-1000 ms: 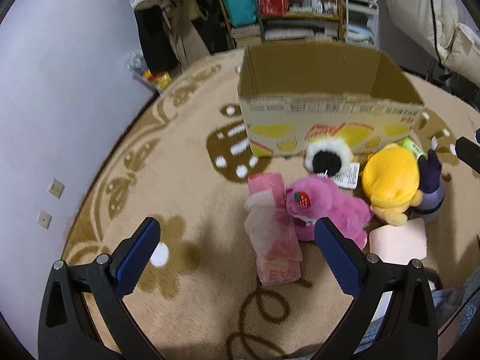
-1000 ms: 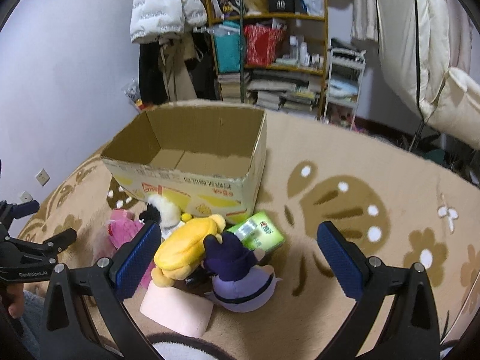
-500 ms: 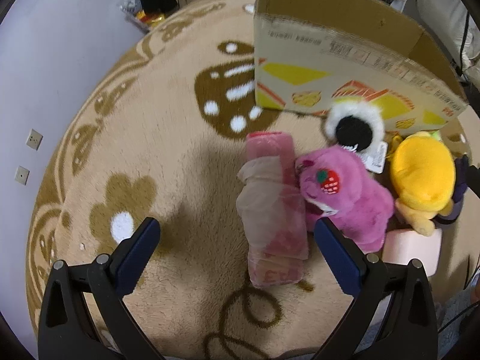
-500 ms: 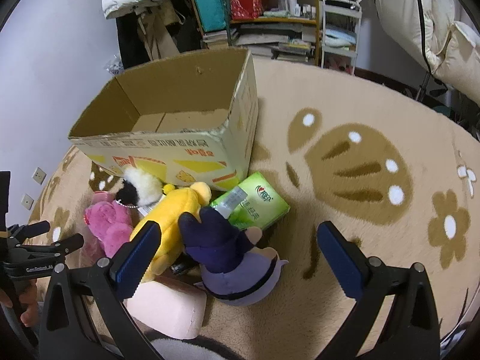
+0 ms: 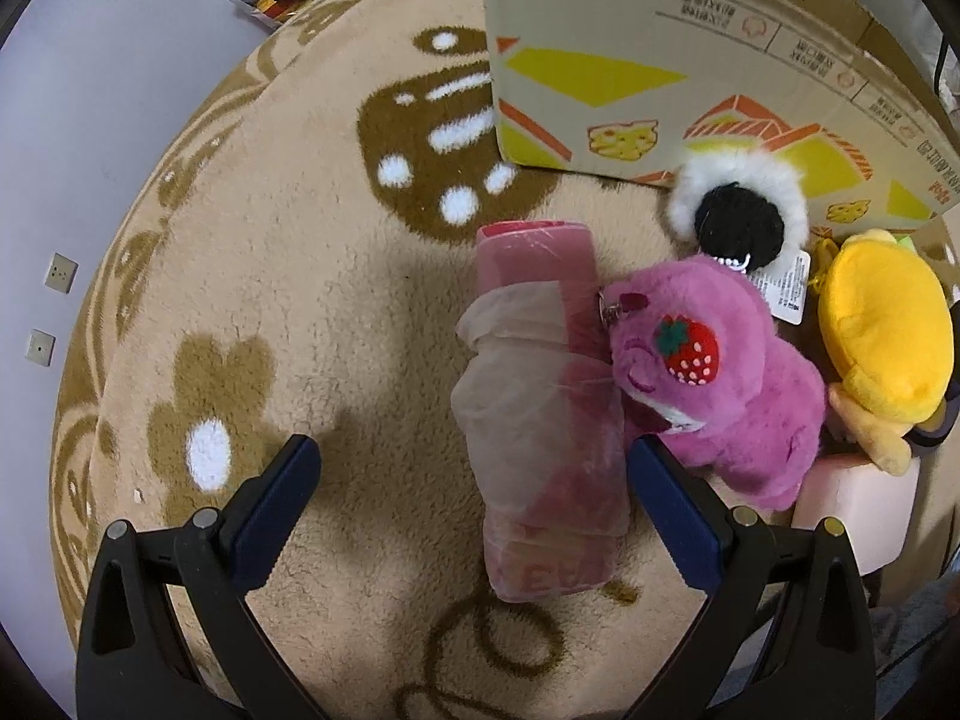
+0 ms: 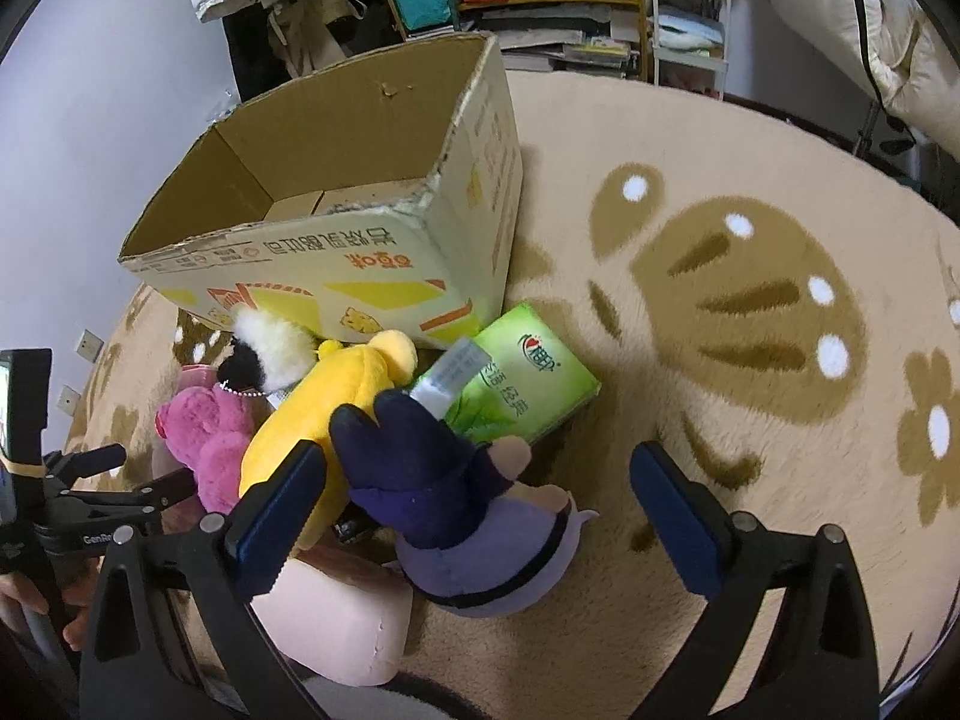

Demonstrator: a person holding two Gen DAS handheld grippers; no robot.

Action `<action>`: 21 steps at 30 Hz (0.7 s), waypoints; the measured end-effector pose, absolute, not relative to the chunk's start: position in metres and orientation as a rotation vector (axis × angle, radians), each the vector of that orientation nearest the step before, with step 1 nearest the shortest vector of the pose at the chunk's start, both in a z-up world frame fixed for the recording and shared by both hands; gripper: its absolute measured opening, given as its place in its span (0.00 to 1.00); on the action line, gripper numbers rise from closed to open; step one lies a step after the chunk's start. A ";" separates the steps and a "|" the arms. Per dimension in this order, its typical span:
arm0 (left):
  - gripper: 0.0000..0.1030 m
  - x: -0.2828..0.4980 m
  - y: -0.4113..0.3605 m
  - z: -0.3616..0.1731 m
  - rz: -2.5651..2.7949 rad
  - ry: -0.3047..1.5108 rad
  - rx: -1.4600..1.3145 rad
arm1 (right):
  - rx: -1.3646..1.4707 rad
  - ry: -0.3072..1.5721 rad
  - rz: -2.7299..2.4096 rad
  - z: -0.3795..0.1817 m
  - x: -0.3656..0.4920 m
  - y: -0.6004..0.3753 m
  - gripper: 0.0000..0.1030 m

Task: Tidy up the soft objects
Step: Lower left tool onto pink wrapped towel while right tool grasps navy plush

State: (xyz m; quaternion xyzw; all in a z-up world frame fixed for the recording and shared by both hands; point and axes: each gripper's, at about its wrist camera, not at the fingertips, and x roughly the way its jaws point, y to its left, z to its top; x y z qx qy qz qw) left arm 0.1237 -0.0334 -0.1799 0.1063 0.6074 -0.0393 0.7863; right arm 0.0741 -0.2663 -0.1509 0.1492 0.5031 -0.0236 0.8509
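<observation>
left gripper [image 5: 471,474]: jaws spread wide, holding nothing; it hangs over the pink tissue pack, which lies between the fingertips at lower centre of the left wrist view.
right gripper [image 6: 474,477]: jaws spread wide, empty; the dark purple plush sits between the fingers at lower centre of the right wrist view.
pink tissue pack [image 5: 543,396]: lies lengthwise on the rug, loose wrapper on top, touching the pink plush on its right.
pink plush [image 5: 714,372]: strawberry patch on its head, right of centre.
yellow plush [image 5: 882,336]: right edge, beside the pink plush.
black-and-white plush [image 5: 741,210]: against the box front.
dark purple plush [image 6: 444,480]: leans on the yellow plush.
green tissue pack [image 6: 522,378]: centre, just beside the box corner.
cardboard box [image 6: 336,252]: open top, upper left.
rug [image 6: 750,312]: beige with brown pattern, under everything.
</observation>
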 end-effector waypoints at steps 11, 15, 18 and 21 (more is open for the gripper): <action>0.98 0.131 -0.022 -0.189 -0.075 1.328 0.184 | 0.332 1.079 -0.034 -0.155 0.075 -0.268 0.90; 0.93 0.130 -0.017 -0.192 -0.080 1.331 0.168 | 0.330 1.075 -0.029 -0.154 0.073 -0.266 0.85; 0.85 0.128 -0.013 -0.196 -0.092 1.363 0.135 | 0.347 1.075 -0.015 -0.154 0.073 -0.265 0.78; 0.80 0.127 -0.011 -0.202 -0.095 1.390 0.122 | 0.360 1.087 -0.004 -0.158 0.073 -0.265 0.71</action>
